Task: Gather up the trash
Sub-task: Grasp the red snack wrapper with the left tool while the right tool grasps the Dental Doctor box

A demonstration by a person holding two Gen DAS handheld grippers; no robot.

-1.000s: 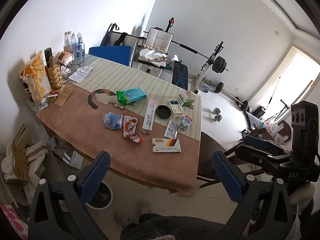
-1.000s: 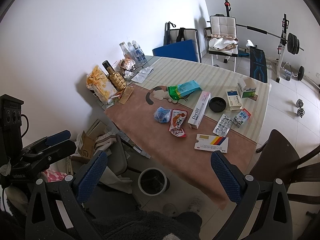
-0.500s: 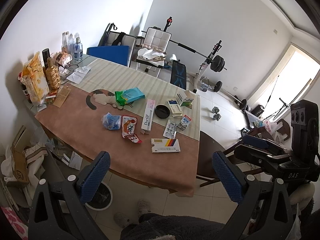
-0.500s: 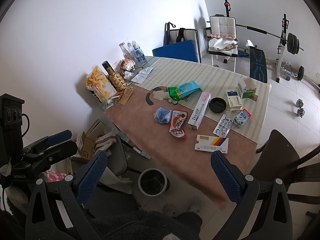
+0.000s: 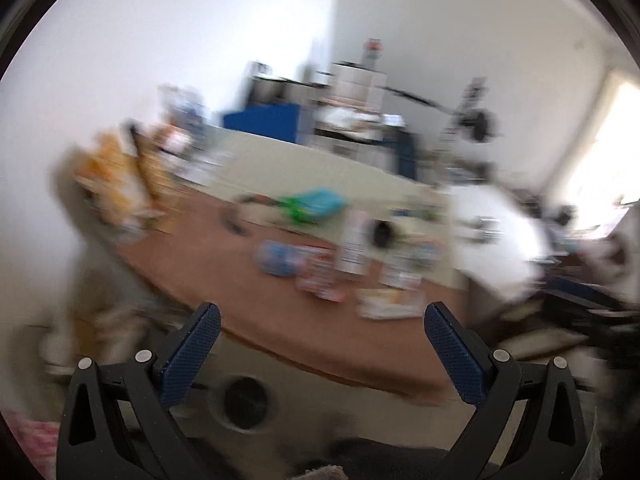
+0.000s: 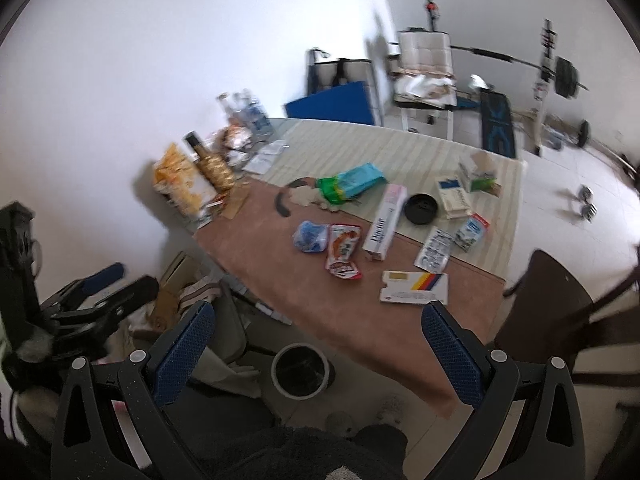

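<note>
Trash lies on the table: a flat white box with coloured stripes, a red snack pouch, a crumpled blue wrapper, a long white box, a green-blue packet, a blister pack and a black lid. A round bin stands on the floor by the table's near edge. My right gripper is open and empty above the floor. My left gripper is open and empty; its view is heavily blurred. It also shows in the right wrist view.
Snack bags and bottles crowd the table's far left corner. A dark chair stands at the table's right. Cardboard and cloth lie on the floor at left. A weight bench stands behind.
Both grippers have moved closer to the table. The left wrist view has swung and gone blurred. Nothing on the table has moved.
</note>
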